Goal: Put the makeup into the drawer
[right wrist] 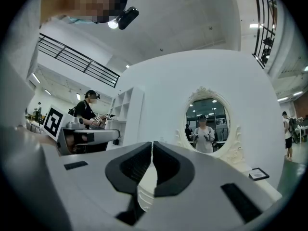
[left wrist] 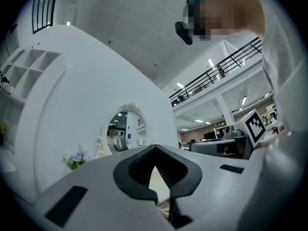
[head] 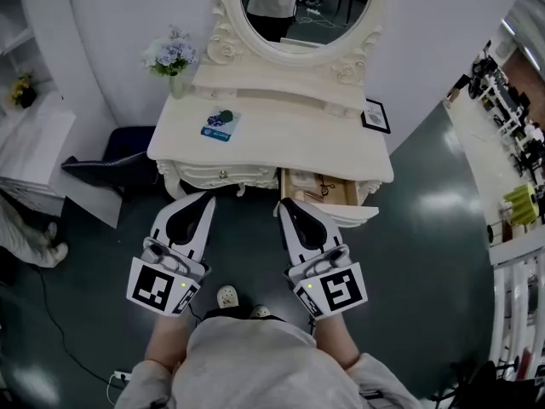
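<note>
A blue and white makeup packet point(head: 220, 124) lies on the left part of the cream vanity table point(head: 281, 139). Under the table's right side a drawer point(head: 324, 189) stands pulled out, wooden inside, with a small dark item in it. The left drawer point(head: 223, 175) is closed. My left gripper point(head: 207, 198) hangs in front of the closed left drawer, shut and empty; its tips point(left wrist: 154, 148) meet in the left gripper view. My right gripper point(head: 283, 204) is at the open drawer's left front corner, shut with nothing in it; its jaws point(right wrist: 152, 143) touch in the right gripper view.
An oval mirror point(head: 294, 7) rises behind the tabletop. A vase of pale flowers point(head: 173, 56) stands at its back left, a small dark picture frame point(head: 375, 115) at its right edge. A dark seat point(head: 115, 164) and a white shelf point(head: 34, 143) are to the left.
</note>
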Action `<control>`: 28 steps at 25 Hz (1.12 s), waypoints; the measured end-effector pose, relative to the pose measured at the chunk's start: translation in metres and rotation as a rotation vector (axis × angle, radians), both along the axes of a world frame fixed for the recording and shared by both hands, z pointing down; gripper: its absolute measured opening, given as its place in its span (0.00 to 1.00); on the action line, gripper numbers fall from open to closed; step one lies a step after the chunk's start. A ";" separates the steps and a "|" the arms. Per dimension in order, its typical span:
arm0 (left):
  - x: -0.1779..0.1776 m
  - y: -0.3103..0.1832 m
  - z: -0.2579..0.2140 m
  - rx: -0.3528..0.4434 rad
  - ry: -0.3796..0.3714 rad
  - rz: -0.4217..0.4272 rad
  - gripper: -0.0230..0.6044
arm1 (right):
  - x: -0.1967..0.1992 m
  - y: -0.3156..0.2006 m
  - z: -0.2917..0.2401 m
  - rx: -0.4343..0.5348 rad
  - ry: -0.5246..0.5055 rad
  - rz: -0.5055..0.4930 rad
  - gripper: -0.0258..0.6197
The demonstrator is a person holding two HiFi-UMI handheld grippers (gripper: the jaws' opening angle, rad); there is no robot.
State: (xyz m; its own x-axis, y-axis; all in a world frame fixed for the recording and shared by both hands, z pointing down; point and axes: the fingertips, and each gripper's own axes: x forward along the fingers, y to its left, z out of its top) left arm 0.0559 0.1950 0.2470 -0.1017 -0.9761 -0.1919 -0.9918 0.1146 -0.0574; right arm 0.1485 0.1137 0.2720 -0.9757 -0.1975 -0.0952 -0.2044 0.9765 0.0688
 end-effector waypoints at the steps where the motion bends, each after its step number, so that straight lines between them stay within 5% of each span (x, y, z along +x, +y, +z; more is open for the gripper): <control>1: -0.003 0.000 0.000 0.001 0.000 0.001 0.06 | -0.003 0.000 0.001 -0.001 0.002 0.003 0.08; 28: -0.104 -0.034 0.019 0.007 0.027 0.028 0.05 | -0.101 -0.039 0.014 -0.050 0.003 0.023 0.08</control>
State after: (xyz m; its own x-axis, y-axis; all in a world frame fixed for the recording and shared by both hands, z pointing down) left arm -0.0477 0.1615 0.2656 -0.0801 -0.9773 -0.1963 -0.9957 0.0876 -0.0297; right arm 0.0471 0.0745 0.2857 -0.9710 -0.2246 -0.0818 -0.2270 0.9737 0.0212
